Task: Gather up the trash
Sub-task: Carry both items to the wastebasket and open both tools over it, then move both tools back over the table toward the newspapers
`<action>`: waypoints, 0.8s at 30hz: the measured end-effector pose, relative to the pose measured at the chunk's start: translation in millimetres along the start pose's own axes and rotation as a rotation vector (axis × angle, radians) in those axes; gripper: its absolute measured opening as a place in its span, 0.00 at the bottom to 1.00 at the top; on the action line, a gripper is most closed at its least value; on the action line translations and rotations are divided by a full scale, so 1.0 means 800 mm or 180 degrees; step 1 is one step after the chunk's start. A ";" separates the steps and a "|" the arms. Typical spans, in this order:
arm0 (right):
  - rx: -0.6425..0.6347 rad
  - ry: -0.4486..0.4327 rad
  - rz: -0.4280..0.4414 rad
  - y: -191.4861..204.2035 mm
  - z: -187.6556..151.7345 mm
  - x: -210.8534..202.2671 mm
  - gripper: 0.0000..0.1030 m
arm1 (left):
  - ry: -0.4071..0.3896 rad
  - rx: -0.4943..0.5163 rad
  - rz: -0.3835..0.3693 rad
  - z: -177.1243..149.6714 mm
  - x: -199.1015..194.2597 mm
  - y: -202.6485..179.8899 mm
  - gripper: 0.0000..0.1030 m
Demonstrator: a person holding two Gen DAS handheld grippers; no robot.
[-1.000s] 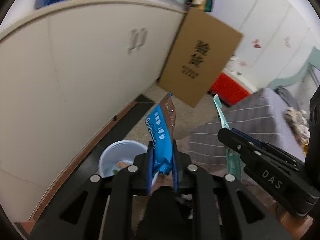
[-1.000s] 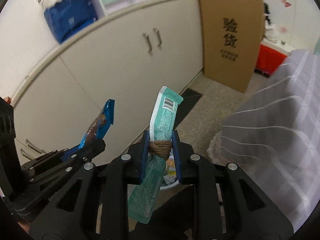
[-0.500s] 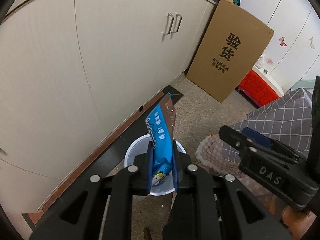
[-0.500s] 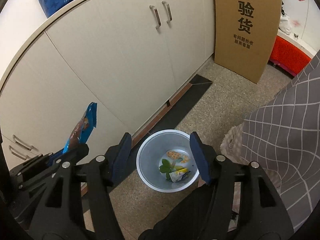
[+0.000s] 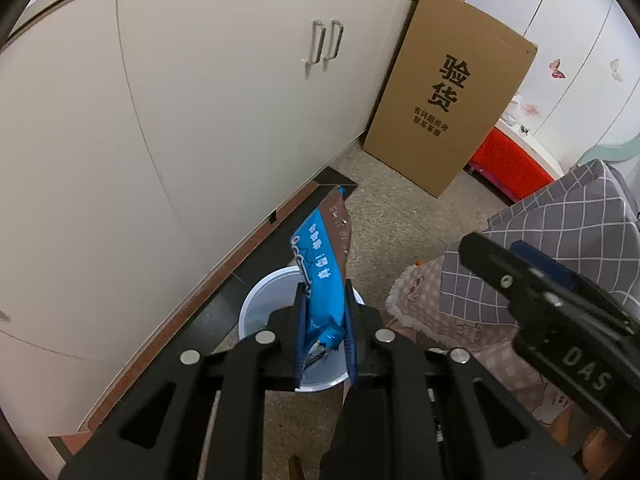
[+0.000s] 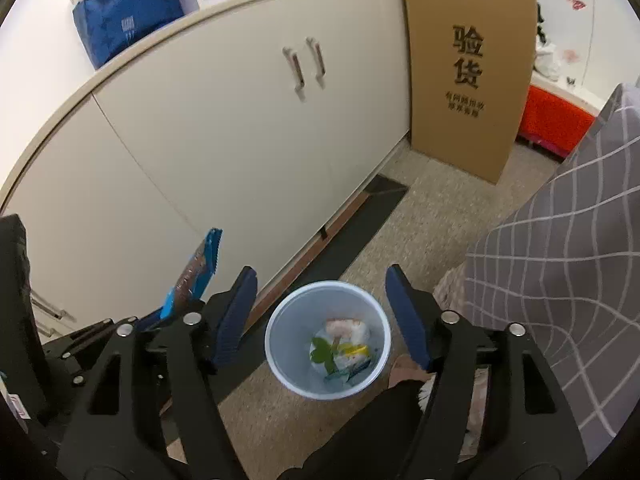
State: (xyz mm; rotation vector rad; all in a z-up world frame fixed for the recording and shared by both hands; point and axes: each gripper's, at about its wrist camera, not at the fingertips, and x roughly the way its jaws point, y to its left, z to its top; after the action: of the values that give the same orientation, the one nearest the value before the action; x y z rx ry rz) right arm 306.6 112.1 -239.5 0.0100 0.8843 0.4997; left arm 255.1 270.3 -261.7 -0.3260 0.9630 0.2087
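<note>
**Inspector A:** One blue wrapper [image 5: 322,280] is recorded as clamped between the pads of the left gripper [image 5: 323,332], held upright by its lower part, with the torn brown end standing free above. It is carried over the white bin [image 6: 326,336], which stands on the speckled floor [image 6: 420,232] close to the cabinet [image 6: 240,140].

**Inspector B:** How is the wrapper judged to handle?

**Inspector A:** It is judged very light, thin and limp: a glossy, crinkled film, probably slippery. A grip across the flat faces near one end is considered sound, as is seen now. On release it may flutter or cling to a pad, so a drop from directly over the rim is advised.

**Inspector B:** And the right gripper [image 6: 320,316]?

**Inspector A:** Its jaws have just been opening and are seen wide apart, with nothing between them. The bin is framed in the gap below. Scraps are noted at the bottom: something green, something pale pink, and a teal packet [image 6: 348,372].

**Inspector B:** Materials nearby?

**Inspector A:** The bin is smooth, round and translucent plastic, judged light and easily tipped. A stiff cardboard box [image 5: 452,92] is leaned against the cabinet, and a soft checked cloth [image 6: 568,260] is draped at the right.
</note>
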 end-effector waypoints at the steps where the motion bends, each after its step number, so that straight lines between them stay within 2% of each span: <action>1: 0.0000 -0.0047 -0.0014 0.000 0.001 -0.005 0.66 | -0.0003 0.0009 0.0004 0.001 0.000 -0.002 0.15; 12: 0.0134 -0.0385 -0.0082 -0.013 0.013 -0.040 0.67 | -0.0090 0.0128 0.0025 0.019 -0.008 -0.025 0.16; 13: 0.0143 -0.0397 -0.0086 -0.014 0.012 -0.042 0.67 | -0.0085 0.0104 0.0021 0.022 -0.007 -0.025 0.21; 15: 0.0159 -0.0409 -0.0098 -0.015 0.012 -0.043 0.67 | -0.0052 0.0001 -0.0013 0.028 -0.002 -0.022 0.39; 16: 0.0175 -0.0401 -0.0095 -0.017 0.012 -0.044 0.67 | -0.0025 -0.0065 -0.0016 0.030 0.001 -0.019 0.61; 17: 0.0187 -0.0400 -0.0090 -0.018 0.012 -0.045 0.67 | -0.0018 -0.0126 -0.0020 0.032 0.002 -0.017 0.67; 20: 0.0178 -0.0421 -0.0086 -0.021 0.010 -0.055 0.67 | -0.0026 -0.0265 -0.0047 0.031 -0.005 -0.010 0.67; 24: 0.0208 -0.0482 -0.0051 -0.024 0.013 -0.075 0.67 | -0.0103 -0.0283 -0.0046 0.028 -0.024 -0.013 0.67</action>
State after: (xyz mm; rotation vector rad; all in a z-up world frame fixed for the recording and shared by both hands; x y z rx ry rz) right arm 290.7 71.9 -193.0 0.0992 0.7515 0.4488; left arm 265.1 268.2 -231.6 -0.4099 0.9209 0.2433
